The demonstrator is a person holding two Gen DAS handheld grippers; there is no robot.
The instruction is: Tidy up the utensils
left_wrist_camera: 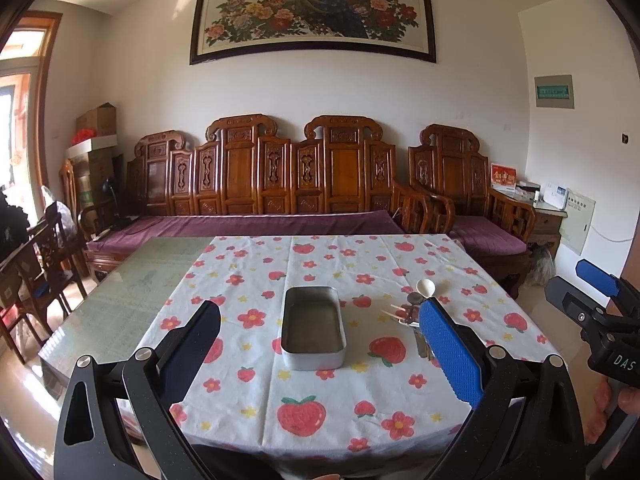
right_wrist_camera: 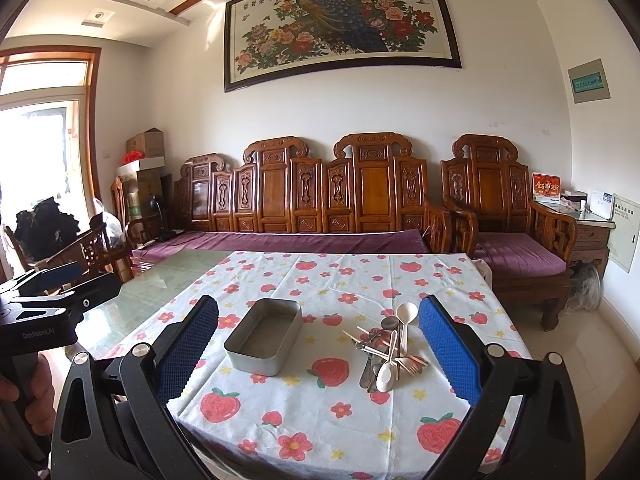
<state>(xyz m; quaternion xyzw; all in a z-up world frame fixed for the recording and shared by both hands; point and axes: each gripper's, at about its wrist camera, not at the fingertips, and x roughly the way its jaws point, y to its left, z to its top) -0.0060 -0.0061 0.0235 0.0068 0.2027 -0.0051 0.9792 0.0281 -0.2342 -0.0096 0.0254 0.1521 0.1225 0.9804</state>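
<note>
An empty rectangular metal tin point(left_wrist_camera: 313, 327) point(right_wrist_camera: 265, 335) sits mid-table on the strawberry tablecloth point(left_wrist_camera: 320, 412). To its right lies a pile of utensils point(right_wrist_camera: 386, 348): white plastic spoons, metal cutlery, wooden forks and sticks. In the left wrist view the pile point(left_wrist_camera: 416, 308) is partly hidden behind the right finger. My left gripper point(left_wrist_camera: 320, 340) is open and empty, held above the near table edge, facing the tin. My right gripper point(right_wrist_camera: 318, 344) is open and empty, with the tin and the pile between its fingers in view.
The cloth point(right_wrist_camera: 320, 420) covers the right part of a glass-topped table point(left_wrist_camera: 132, 284). A carved wooden sofa point(left_wrist_camera: 280, 184) with purple cushions stands behind it. Wooden chairs point(left_wrist_camera: 36, 264) stand at the left. Each gripper shows at the edge of the other's view point(left_wrist_camera: 600, 320) point(right_wrist_camera: 44, 312).
</note>
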